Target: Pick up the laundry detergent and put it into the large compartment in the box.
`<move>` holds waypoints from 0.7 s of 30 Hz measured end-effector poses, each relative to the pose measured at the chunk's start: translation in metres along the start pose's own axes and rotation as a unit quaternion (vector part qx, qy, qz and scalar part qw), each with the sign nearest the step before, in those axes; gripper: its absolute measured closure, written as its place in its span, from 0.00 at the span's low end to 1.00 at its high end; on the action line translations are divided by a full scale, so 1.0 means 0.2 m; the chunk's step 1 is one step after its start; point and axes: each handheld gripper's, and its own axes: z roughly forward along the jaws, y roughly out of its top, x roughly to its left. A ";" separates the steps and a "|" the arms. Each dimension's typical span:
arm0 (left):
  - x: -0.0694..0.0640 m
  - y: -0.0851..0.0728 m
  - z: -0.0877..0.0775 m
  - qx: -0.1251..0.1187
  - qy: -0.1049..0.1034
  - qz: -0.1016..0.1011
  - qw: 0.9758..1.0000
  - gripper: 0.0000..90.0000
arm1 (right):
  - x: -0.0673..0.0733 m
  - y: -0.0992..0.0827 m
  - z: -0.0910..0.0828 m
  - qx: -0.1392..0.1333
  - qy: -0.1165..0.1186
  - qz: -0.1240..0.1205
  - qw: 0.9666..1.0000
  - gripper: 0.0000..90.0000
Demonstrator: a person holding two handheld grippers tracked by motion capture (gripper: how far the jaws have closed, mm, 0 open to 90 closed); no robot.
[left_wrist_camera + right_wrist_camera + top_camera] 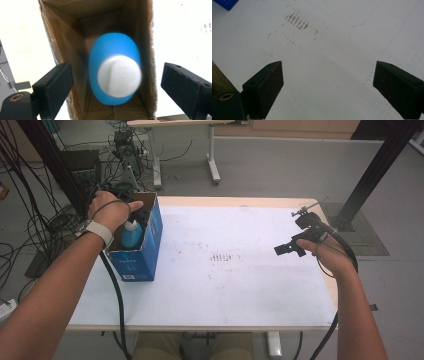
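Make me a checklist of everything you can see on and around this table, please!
Surface: white table, brown smudges mid-table.
Job's things: blue box, open top, at left edge; blue bottle with white cap standing inside.
Clutter: nothing seen.
Grippers: left claw open, jaws either side of the bottle; right claw open above bare table.
Cables: black cable trails off front edge.
Surroundings: grey floor, second table, black posts.

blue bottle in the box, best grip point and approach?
Take the blue bottle by its white cap or the neck just below, from straight above. It stands upright in the narrow cardboard box, whose walls block any side approach. The left gripper is already open overhead.
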 end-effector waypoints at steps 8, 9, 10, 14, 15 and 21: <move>-0.04 0.00 -0.10 -0.011 -0.008 0.016 1.000 0.11 | 0.00 -0.01 -0.02 -0.002 -0.002 0.001 1.000 0.10; -0.04 0.00 -0.11 -0.013 -0.006 0.019 1.000 0.11 | 0.00 -0.01 -0.02 -0.002 -0.002 0.001 1.000 0.10; -0.05 0.00 -0.13 -0.015 -0.003 0.022 1.000 0.11 | 0.00 -0.01 -0.02 -0.002 -0.002 0.001 1.000 0.10; -0.08 -0.01 -0.21 -0.027 0.004 0.031 0.999 0.11 | 0.00 -0.02 -0.03 -0.002 -0.004 0.002 1.000 0.10; -0.09 -0.01 -0.23 -0.029 0.004 0.035 0.999 0.11 | 0.00 -0.02 -0.03 -0.003 -0.003 0.002 1.000 0.10; -0.12 -0.01 -0.36 -0.045 -0.003 0.064 0.997 0.11 | 0.00 -0.03 -0.04 -0.004 -0.004 0.005 1.000 0.10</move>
